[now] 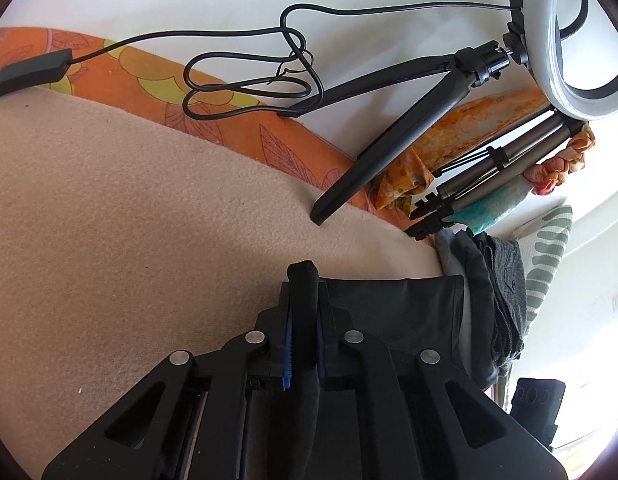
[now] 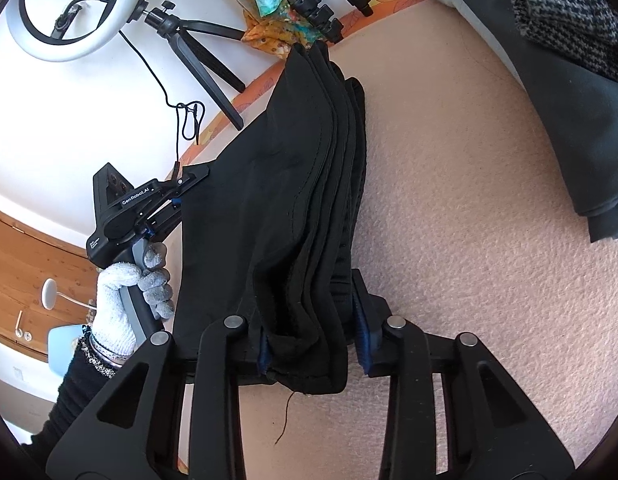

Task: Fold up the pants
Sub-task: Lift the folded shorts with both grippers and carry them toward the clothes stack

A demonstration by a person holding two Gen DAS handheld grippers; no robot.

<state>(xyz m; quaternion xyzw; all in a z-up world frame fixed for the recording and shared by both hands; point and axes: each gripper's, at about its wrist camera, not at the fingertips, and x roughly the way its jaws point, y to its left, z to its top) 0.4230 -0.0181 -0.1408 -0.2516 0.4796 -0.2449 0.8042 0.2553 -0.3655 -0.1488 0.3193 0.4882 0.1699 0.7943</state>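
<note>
Beige blanket [image 2: 469, 200] covers the bed, w/ a ring light [image 1: 565, 40] by the wall. We hold black pants [image 2: 293, 184] folded in layers, lifted off the blanket between both tools. Left gripper [image 1: 303, 320] pinches one edge tight; right gripper [image 2: 313, 344] clamps the thick bundled end, jaws part-closed.

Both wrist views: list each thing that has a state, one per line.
Black pants: folded in layers, lying on the beige blanket, gripped at two places.
Left gripper: fingers shut on a pants edge.
Right gripper: closed around the thick folded end.
Ring light: whether lit, unclear.
Cable: loosely coiled.
</note>
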